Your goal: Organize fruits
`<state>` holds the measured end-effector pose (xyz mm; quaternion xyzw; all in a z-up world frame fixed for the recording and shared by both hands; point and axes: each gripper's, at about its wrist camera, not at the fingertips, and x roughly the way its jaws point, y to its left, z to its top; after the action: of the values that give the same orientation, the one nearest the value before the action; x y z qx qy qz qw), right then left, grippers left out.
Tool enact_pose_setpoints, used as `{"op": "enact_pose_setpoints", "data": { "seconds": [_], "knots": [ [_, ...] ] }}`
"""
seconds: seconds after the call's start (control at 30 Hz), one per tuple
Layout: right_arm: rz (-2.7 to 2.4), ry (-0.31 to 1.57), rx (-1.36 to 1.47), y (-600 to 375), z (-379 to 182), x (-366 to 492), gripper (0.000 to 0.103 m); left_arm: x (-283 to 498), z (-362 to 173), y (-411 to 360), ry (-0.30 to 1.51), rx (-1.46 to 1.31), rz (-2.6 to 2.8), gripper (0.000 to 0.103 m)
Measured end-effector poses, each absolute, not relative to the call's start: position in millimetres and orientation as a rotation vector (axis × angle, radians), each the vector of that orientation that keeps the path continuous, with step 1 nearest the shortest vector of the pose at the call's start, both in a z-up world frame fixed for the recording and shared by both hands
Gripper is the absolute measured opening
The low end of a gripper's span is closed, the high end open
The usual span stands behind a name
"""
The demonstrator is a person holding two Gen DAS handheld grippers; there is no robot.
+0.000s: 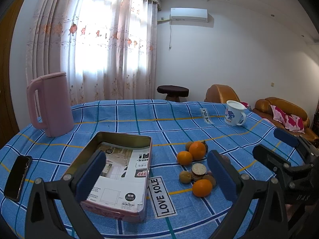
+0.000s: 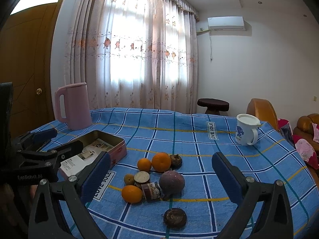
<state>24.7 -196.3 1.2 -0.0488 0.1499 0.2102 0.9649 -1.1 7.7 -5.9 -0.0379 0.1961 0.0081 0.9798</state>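
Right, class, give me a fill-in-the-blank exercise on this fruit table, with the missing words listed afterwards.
1. The number of oranges on the checked cloth is ___.
2. The tin box holds only printed ___, no fruit yet.
3. The kettle at the far corner is coloured ___.
4. The left gripper and the right gripper both have their jaws ___.

Missing words: three; paper; pink; open

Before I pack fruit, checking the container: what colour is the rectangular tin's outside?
Pink, clearest in the right wrist view: rectangular tin.
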Motion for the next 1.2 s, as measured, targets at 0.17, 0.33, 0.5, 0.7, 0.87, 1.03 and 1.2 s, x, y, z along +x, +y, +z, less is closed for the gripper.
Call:
{"op": "enact_pose_setpoints", "data": {
  "seconds": [0.17,0.33,0.5,0.7,0.87,1.03,1.2],
  "knots": [
    [0.425,0.303,-0.100,-195.6,0.6,24.1,0.102,-1.1,-5.8,8.2,0.394,-0.077,0.016,0.103],
    [0.424,0.305,-0.100,-194.7,0.6,24.6,0.102,-1.7,-5.2,8.2,0.396,-0.077,0.015,0.103],
    [0.426,0.310,-0.101,-194.6,-1.1,24.3,0.102,-2.4,-5.2,10.1,0.399,-0.078,0.018,0.103],
    [0.426,0.311,-0.101,-195.1,-1.5,24.7,0.102,-2.3,-5.9,9.8,0.402,-0.079,0.018,0.103],
    [0.421,0.317,-0.103,-196.6,-4.3,25.4,0.102,-0.1,-9.2,7.2,0.409,-0.079,0.021,0.103],
    [0.414,0.330,-0.096,-200.3,-7.3,28.6,0.102,3.6,-13.6,5.7,0.425,-0.077,0.017,0.103],
    [0.414,0.332,-0.096,-201.6,-8.0,28.4,0.102,5.2,-14.2,3.7,0.430,-0.074,0.016,0.103]
  ]
}}
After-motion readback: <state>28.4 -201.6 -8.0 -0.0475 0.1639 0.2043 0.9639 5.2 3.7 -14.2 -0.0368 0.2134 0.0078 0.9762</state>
